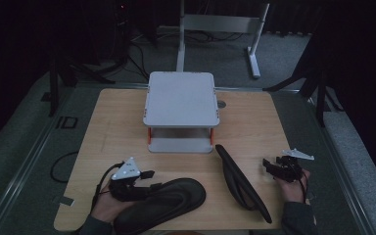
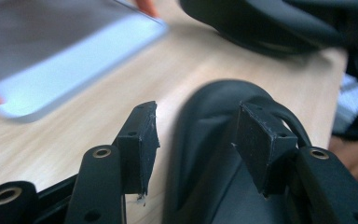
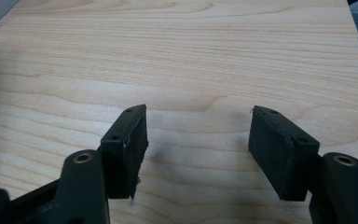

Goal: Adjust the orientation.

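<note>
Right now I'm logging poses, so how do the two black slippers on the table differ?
The left slipper lies flat, sole down, strap up; the right slipper stands tilted on its edge. The left gripper sits open at the left slipper, with its jaws either side of the slipper; the right gripper is open over bare table, apart from the right slipper. Both are black and lie in front of the grey stand.

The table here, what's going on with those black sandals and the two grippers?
A person sits at a wooden table with a gripper in each hand. The left gripper, jaws open, is over the near black sandal, which lies flat; it hasn't closed on it. The right gripper is open over bare wood, holding nothing. The second sandal lies tipped on its edge between the hands. A grey two-tier rack stands farther back.
</note>
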Demonstrator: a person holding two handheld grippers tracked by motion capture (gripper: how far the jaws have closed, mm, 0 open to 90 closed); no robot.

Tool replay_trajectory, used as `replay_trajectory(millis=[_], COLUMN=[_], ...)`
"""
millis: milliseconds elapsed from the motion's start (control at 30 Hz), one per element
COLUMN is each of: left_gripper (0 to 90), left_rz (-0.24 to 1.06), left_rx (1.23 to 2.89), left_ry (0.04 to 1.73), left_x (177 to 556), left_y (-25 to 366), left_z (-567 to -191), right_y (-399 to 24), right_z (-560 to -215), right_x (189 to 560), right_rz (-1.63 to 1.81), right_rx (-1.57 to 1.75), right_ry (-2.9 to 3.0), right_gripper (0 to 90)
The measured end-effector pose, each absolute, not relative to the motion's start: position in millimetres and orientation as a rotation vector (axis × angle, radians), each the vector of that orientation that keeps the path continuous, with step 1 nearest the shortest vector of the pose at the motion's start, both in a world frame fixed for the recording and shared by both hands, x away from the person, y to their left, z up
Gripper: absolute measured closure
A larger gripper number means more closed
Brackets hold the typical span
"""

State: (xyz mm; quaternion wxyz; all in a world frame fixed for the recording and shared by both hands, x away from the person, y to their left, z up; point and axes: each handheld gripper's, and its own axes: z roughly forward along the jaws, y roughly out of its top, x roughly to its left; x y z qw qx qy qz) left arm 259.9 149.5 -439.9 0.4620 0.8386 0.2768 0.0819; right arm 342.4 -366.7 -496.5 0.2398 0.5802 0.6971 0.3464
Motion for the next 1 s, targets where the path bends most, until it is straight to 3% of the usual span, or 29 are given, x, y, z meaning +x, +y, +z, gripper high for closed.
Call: replay_trajectory(millis=[167, 400, 667, 900, 1000], left_gripper=[47.1, 46.1, 55.9, 61.4, 64.4], left_rz=[0.105, 0.103, 0.079, 0.183, 0.279], left_rx=[2.131, 2.199, 2.208, 2.189, 2.118], left_ry=[0.564, 0.551, 0.549, 0.639, 0.803], left_x=[262, 264, 266, 270, 277], left_y=[121, 104, 102, 109, 128], left_z=[-452, -464, -467, -464, -458], right_y=[-368, -368, -367, -367, -367], right_z=[-496, -496, -496, -497, -497], right_x=[342, 342, 343, 343, 343], right_rz=[0.950, 0.951, 0.950, 0.952, 0.952], right_rx=[1.591, 1.589, 1.589, 1.589, 1.590], right_ry=[1.902, 1.904, 1.905, 1.907, 1.908], right_gripper=[37.1, 37.1, 37.0, 37.0, 37.0])
